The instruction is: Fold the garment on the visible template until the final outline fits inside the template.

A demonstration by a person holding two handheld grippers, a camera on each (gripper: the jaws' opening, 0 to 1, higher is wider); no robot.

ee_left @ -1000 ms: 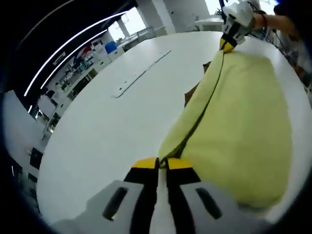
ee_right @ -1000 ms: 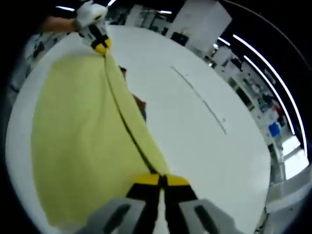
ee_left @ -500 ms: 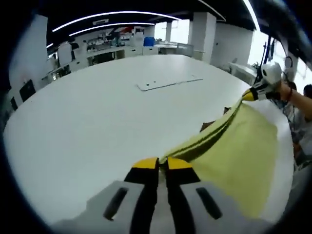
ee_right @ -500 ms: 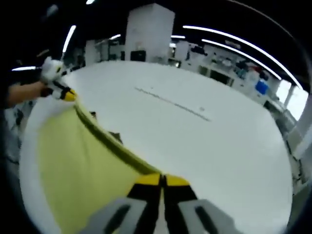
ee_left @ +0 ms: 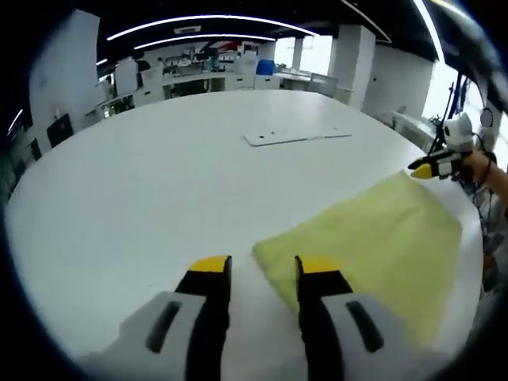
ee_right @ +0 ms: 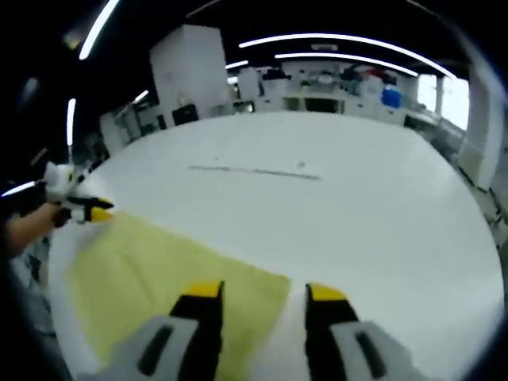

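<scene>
Soft pale-yellow fabric garment (ee_left: 373,238) lying limp on white round worktop (ee_left: 159,182); corners offering grip; both grippers' jaws apart, holding nothing.

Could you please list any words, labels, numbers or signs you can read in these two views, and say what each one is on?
None can be read.
The yellow garment is plain, the white table bare of print.
The left gripper and right gripper carry no visible lettering.
The shelves far behind are too blurred to read.

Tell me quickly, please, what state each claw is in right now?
Left claw: open, holding nothing; the yellow cloth lies flat on the table just ahead.
Right claw: open, holding nothing, cloth corner between its jaws.
</scene>
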